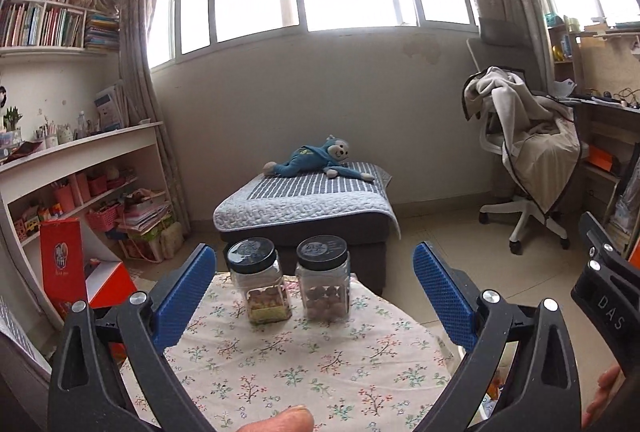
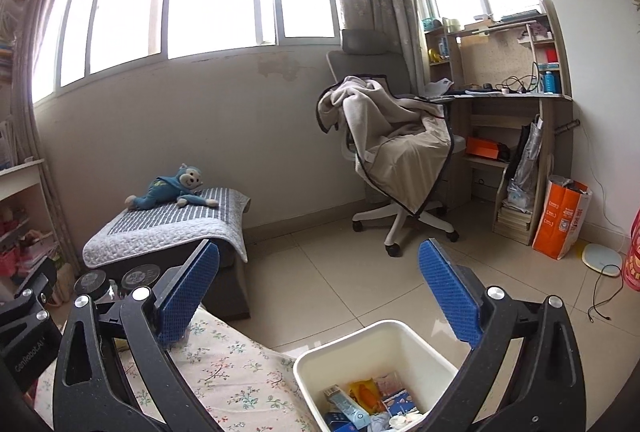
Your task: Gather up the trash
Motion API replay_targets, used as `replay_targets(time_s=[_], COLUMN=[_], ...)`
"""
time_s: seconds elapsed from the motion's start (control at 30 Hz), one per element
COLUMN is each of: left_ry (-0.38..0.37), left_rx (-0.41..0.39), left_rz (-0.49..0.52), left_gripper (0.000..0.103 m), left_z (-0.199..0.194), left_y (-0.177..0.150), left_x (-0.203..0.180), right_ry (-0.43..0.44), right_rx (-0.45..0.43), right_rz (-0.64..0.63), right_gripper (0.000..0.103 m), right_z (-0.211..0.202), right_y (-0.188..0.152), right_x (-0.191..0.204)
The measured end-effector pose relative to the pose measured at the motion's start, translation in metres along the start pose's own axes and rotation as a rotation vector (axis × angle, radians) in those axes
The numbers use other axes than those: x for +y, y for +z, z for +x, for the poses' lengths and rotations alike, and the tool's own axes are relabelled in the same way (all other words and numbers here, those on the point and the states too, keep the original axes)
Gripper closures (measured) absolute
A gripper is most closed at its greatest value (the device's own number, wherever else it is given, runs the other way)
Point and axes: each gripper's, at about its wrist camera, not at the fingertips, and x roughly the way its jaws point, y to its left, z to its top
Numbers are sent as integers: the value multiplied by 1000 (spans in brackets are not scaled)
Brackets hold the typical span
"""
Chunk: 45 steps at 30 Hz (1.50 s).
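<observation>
Left gripper (image 1: 314,284) wide apart, empty, over floral tablecloth (image 1: 304,360) | right gripper (image 2: 319,286) wide apart, empty, above white bin (image 2: 360,342) holding wrappers (image 2: 368,398)

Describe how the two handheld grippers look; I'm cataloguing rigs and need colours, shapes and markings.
The left gripper and right gripper match: black speckled plastic arms with triangular cut-outs, silver round bolt heads, and flat blue fingers with a fine honeycomb texture. White lettering reads "DAS" on one body and "GenRobot.AI" on the other. No cables or sleeves show; bare fingertips appear at the frame edge.
</observation>
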Motion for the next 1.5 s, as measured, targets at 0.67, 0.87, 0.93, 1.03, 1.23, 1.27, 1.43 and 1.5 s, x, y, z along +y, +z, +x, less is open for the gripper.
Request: replay_targets(time_s=[0.67,0.87,0.93,1.03,1.23,1.27,1.43,1.5], left_ry=[100,106,106,105,112,113,117,118], left_rx=[134,141,145,152,152,151,152,153], left_rz=[-104,-108,-108,-108,-111,-113,-115,-117], left_gripper=[7,7,7,7,7,7,7,7], left_z=[47,51,52,53,52,52,53,54], left_y=[-31,-33,-34,-36,-35,-35,-35,-35], left_x=[66,68,67,68,71,71,71,71], right_ry=[114,113,113,111,110,110,109,108], right_rx=[87,97,95,91,93,94,91,91], right_rz=[-89,-85,-87,-86,-95,-98,-101,-104], right_gripper=[7,7,7,7,7,7,7,7], right_z=[17,22,22,23,25,25,25,25], right_y=[-23,-23,-23,-23,-24,-25,-26,-26], right_x=[78,79,78,77,76,77,77,77])
